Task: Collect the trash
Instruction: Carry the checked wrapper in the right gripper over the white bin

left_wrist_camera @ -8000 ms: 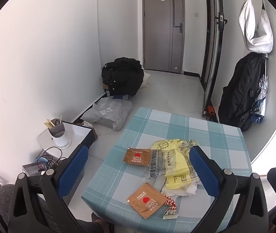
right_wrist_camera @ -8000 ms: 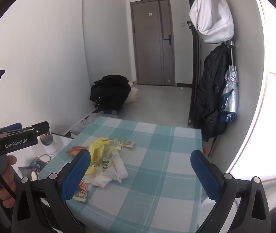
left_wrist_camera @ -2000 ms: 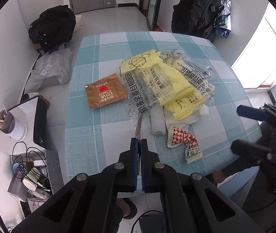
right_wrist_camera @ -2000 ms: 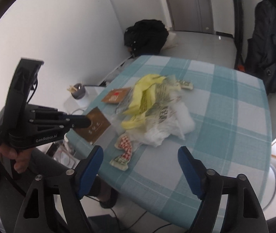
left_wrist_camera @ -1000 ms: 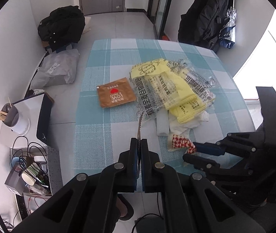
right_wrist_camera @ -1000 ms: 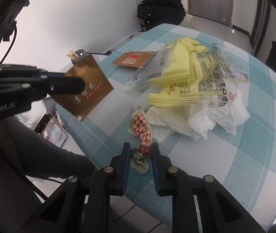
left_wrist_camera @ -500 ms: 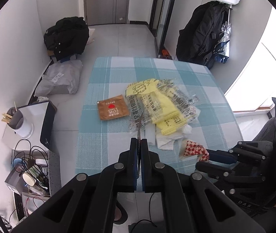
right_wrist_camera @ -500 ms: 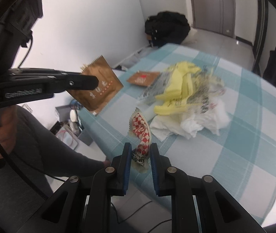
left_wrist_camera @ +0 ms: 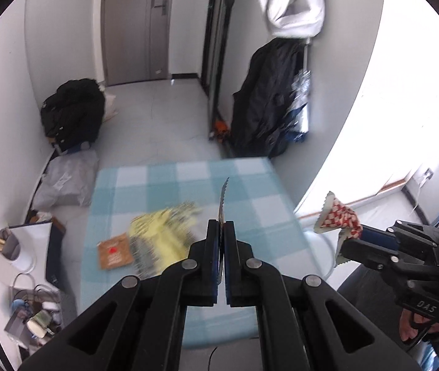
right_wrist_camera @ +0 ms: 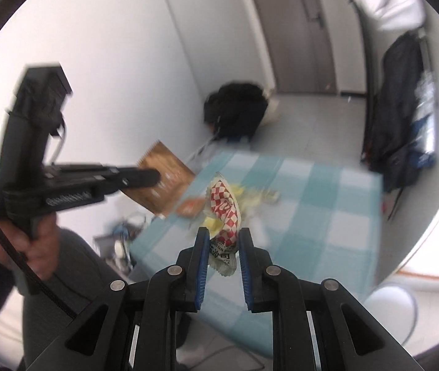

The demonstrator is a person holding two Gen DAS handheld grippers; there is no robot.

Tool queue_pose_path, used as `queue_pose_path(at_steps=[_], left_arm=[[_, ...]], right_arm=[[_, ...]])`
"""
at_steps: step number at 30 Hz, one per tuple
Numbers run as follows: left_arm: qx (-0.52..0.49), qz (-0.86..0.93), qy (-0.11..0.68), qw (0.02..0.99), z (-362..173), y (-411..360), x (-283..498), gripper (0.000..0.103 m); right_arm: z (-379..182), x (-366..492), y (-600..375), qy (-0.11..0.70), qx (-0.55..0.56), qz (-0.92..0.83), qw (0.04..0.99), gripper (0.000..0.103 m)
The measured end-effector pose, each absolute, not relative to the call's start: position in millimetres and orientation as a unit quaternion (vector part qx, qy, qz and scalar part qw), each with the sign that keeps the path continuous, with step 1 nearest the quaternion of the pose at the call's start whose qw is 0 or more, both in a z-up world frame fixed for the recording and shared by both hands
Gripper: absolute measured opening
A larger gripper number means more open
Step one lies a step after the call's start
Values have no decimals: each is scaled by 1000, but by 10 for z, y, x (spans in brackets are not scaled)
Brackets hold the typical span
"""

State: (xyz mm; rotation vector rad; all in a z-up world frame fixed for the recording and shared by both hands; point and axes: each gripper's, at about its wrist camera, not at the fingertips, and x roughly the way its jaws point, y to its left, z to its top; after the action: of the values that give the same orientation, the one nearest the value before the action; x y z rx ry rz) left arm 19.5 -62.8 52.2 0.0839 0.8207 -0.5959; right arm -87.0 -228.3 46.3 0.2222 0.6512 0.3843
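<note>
Left gripper [left_wrist_camera: 222,247]: jaws pressed together on the brown sachet [left_wrist_camera: 223,199], seen edge-on, its serrated end sticking out past the tips above the checked table [left_wrist_camera: 262,207].
Table: yellow wrappers [left_wrist_camera: 164,232] and a second brown sachet [left_wrist_camera: 114,251] lie blurred at its near left.
Right gripper [right_wrist_camera: 223,247]: jaws narrow, clamping the red-checked wrapper [right_wrist_camera: 224,207], which stands up beyond the tips, off the table.

Both wrist cameras look steeply down from above, sharing the somewhat blurred checked table [left_wrist_camera: 259,207] and, seemingly, the door [right_wrist_camera: 296,31].
</note>
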Motion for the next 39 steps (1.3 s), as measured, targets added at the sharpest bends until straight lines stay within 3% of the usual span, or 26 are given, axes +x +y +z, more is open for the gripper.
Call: queue_pose_path(at_steps=[7,14,21,29,39], left_arm=[[41,-361,363,858,842,-1427,222,0],[50,-418,355,835,865,-2212,377,0],[76,-451,390,799,529,-2870,450,0],[118,-464,460,747,-122,-3533,494,0],[152,-439,553,692,-971,-3866,534,0]], right_arm=[[1069,-1093,-3132,266,113,111,951,18],[1161,-1233,-3937,258,124,29,958,18],[698,-1275,-4590,295,160,-40,941,18],[-285,-1254,-5171,368,238,-84,895,18],[-1329,-1100,-5258,434,301,-62,847,18]])
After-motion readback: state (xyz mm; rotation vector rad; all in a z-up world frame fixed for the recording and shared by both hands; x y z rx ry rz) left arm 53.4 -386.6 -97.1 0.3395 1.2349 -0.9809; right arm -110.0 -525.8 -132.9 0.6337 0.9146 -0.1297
